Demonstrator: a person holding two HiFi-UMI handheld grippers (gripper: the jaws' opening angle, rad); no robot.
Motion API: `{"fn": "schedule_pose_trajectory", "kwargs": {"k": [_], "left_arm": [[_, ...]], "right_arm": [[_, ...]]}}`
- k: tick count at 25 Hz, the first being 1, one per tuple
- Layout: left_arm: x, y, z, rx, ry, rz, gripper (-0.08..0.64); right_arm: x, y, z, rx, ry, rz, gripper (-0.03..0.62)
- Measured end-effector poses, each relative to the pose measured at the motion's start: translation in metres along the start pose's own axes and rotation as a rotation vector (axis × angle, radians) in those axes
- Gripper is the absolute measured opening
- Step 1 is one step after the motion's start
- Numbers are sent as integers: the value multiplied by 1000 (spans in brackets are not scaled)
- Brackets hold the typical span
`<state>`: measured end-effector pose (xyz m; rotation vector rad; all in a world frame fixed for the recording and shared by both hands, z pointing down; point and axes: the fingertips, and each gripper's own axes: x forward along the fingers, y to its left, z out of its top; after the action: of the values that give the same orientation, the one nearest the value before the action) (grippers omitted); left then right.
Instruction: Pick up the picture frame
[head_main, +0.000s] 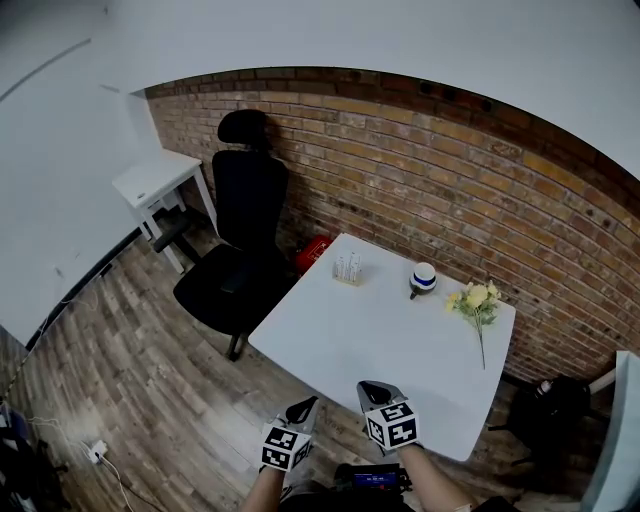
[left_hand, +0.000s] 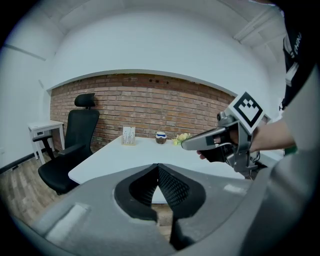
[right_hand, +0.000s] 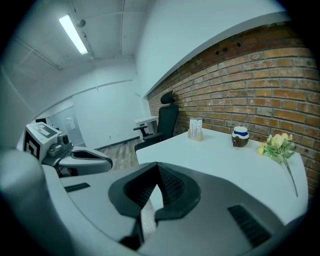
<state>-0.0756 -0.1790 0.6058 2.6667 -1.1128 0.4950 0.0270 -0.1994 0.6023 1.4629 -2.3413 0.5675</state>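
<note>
The picture frame (head_main: 347, 268) is a small white card in a wooden base, upright near the far edge of the white table (head_main: 350, 340). The left gripper view shows the frame (left_hand: 128, 135) far off, as does the right gripper view (right_hand: 195, 129). My left gripper (head_main: 308, 403) hovers off the table's near edge, shut and empty. My right gripper (head_main: 372, 387) is beside it just over the near edge, also shut with nothing in it. Each gripper view shows its own jaws closed (left_hand: 158, 167) (right_hand: 157, 167) and the other gripper (left_hand: 187, 145) (right_hand: 107, 162) alongside.
A round mug with a blue band (head_main: 423, 280) and yellow flowers (head_main: 476, 300) lie on the table's far right. A black office chair (head_main: 240, 250) stands at its left corner, with a white side desk (head_main: 155, 180) beyond. A brick wall (head_main: 450, 170) runs behind.
</note>
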Motion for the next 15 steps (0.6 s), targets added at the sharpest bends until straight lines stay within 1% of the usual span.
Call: {"fn": "schedule_pose_trajectory", "kwargs": {"k": [6, 10, 15], "left_arm": [[23, 15, 5, 2, 10, 2, 12], [41, 23, 10, 11, 14, -23, 12], [72, 44, 22, 25, 6, -60, 12]], "right_arm": [[18, -16, 5, 17, 6, -2, 8], [30, -27, 8, 31, 10, -16, 8], [53, -47, 20, 49, 4, -55, 8]]}}
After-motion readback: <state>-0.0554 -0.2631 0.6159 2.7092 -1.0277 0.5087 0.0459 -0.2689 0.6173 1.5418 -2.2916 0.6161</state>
